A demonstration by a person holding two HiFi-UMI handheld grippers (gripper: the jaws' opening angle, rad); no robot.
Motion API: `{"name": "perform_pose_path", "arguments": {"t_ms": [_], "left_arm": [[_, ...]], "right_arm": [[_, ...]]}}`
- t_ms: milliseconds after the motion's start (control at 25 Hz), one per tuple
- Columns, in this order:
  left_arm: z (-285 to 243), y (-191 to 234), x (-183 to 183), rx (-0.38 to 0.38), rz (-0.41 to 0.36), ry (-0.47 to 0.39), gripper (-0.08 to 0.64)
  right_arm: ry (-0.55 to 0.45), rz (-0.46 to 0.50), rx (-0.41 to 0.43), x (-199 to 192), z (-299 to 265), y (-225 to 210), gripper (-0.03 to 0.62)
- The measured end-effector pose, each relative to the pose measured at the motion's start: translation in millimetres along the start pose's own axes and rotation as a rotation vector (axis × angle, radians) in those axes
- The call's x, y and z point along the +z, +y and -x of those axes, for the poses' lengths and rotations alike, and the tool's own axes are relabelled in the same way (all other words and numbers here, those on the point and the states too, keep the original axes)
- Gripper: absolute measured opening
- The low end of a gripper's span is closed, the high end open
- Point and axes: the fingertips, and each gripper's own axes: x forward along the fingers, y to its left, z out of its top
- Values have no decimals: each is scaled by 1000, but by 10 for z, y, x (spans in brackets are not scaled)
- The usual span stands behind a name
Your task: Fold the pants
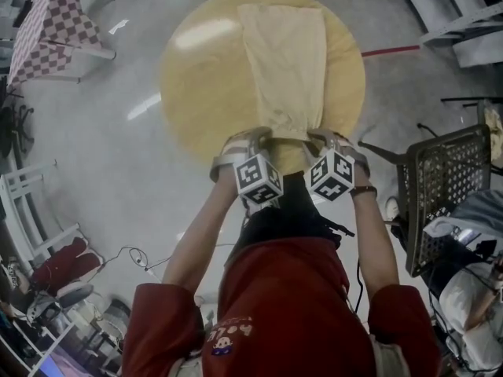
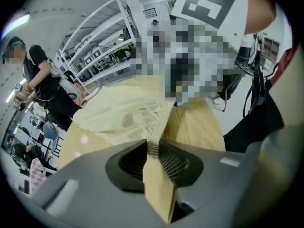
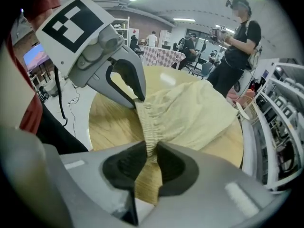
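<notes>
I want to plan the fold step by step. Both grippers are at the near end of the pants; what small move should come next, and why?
The left gripper and right gripper are each shut on the near waistband of the pants, which lie flat on the table. So probably raise both together a little, to free that end for folding over.

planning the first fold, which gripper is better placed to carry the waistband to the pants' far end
Neither alone: left gripper and right gripper are each shut on one end of the waistband at the near edge of the round table, so both should probably lift together.
</notes>
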Motion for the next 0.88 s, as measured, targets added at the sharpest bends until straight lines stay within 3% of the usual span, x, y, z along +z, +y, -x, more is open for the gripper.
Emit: {"name": "perform_pose_path", "arguments": {"t_ms": [360, 880], "left_arm": [[259, -252, -46, 12, 5, -18, 81], [862, -1031, -291, 36, 11, -30, 80]], "right_arm": [[-7, 2, -37, 17, 247, 264, 49], [-18, 18, -71, -73, 654, 1208, 48]]}}
